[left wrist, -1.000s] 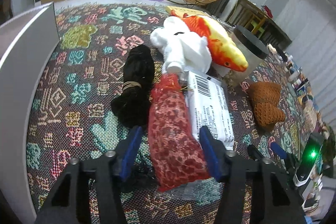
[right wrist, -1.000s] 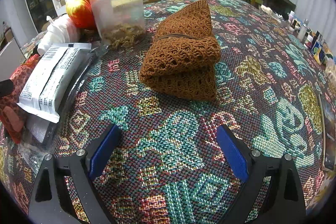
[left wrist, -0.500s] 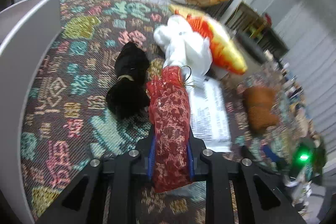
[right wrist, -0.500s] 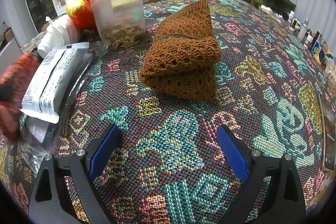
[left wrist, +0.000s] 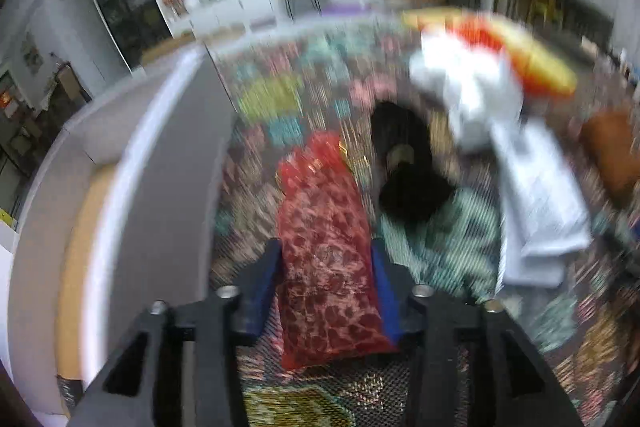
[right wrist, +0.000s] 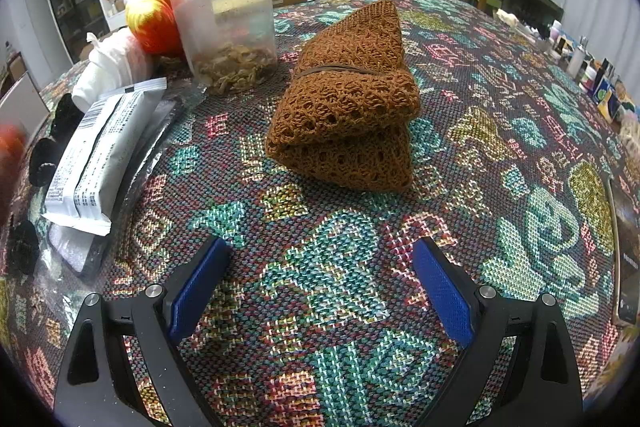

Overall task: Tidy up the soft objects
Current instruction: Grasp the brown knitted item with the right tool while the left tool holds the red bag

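Observation:
A red mesh bag [left wrist: 324,247] sits between the blue pads of my left gripper [left wrist: 325,251]; the pads touch both its sides while the jaws are opening. This view is blurred. The bag hangs over the patterned cloth beside a grey bin [left wrist: 172,155] on the left. A black bundle [left wrist: 404,171], a white plush [left wrist: 468,95] and an orange fish plush [left wrist: 528,59] lie beyond it. My right gripper [right wrist: 320,279] stands open over the cloth, nothing between its fingers, with a folded brown knit [right wrist: 352,103] lying ahead of it.
A clear canister with a black lid [right wrist: 228,27] stands behind the knit. A white printed packet [right wrist: 100,155] lies on a dark sleeve at the left. Small bottles and boxes [right wrist: 592,75] line the table's right edge.
My left gripper closed on the red mesh bag, then swung left with it toward the grey bin, and its jaws now stand wider. The right gripper has not moved.

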Available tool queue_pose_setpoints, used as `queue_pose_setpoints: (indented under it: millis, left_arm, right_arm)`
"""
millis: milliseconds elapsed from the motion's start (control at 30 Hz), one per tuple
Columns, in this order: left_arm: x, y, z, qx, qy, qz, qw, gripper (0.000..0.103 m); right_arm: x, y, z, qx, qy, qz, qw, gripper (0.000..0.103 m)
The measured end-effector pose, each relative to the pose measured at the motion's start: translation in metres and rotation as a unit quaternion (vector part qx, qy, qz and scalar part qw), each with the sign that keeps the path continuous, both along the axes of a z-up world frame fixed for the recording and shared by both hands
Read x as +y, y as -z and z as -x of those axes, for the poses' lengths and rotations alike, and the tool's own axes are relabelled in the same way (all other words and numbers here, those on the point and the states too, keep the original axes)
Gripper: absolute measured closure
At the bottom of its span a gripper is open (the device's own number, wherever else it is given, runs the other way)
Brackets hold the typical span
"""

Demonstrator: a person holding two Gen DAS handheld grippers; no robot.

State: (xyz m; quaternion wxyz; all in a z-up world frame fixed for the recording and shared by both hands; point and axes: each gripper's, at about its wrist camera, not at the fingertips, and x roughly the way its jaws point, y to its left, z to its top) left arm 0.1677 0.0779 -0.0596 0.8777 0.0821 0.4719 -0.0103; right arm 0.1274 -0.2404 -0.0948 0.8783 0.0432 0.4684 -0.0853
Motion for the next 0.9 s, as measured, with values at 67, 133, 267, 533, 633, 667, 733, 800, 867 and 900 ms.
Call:
queue_pose_setpoints:
  millis: [67,133,267,533,633,667,733,800,867,900]
  left_arm:
    - [-0.001,0.011,-0.001,0.011,-0.005,0.006,0.9999,0.046]
    - [0.003,0.013,-0.001,0.009,-0.017,0.008,0.9998,0.029]
    - [0.009,0.014,-0.003,0.006,-0.033,0.015,0.9993,0.017]
    - [0.019,0.028,-0.014,0.040,-0.050,0.060,0.9962,0.017]
    - [0.025,0.033,-0.018,0.059,-0.065,0.085,0.9925,0.017]
    - [0.028,0.035,-0.020,0.067,-0.072,0.097,0.9904,0.017]
    - [0.028,0.034,-0.021,0.076,-0.075,0.095,0.9898,0.017]
    - [0.024,0.033,-0.024,0.084,-0.065,0.086,0.9906,0.027]
    - [0.021,0.029,-0.024,0.078,-0.054,0.081,0.9922,0.058]
    - [0.021,0.025,-0.025,0.077,-0.047,0.089,0.9920,0.070]
  right_arm:
    - [0.000,0.000,0.000,-0.001,-0.001,-0.002,1.000,0.008]
    - [0.000,-0.001,0.000,-0.001,-0.005,-0.007,1.000,0.008]
    - [-0.006,-0.013,0.011,-0.018,-0.025,-0.096,0.995,0.009]
    - [-0.039,-0.073,-0.014,-0.050,0.026,-0.115,0.992,0.009]
    - [-0.030,-0.060,-0.068,0.023,-0.004,-0.064,0.998,0.009]
    - [-0.027,-0.050,-0.083,0.052,-0.007,-0.050,0.997,0.009]
    - [-0.025,-0.030,-0.097,0.091,-0.019,-0.067,0.993,0.010]
    - [-0.032,-0.025,-0.098,0.092,-0.018,-0.069,0.993,0.037]
    - [-0.049,-0.027,-0.102,0.086,-0.014,-0.110,0.990,0.037]
    - [-0.060,-0.030,-0.103,0.079,-0.005,-0.135,0.988,0.038]
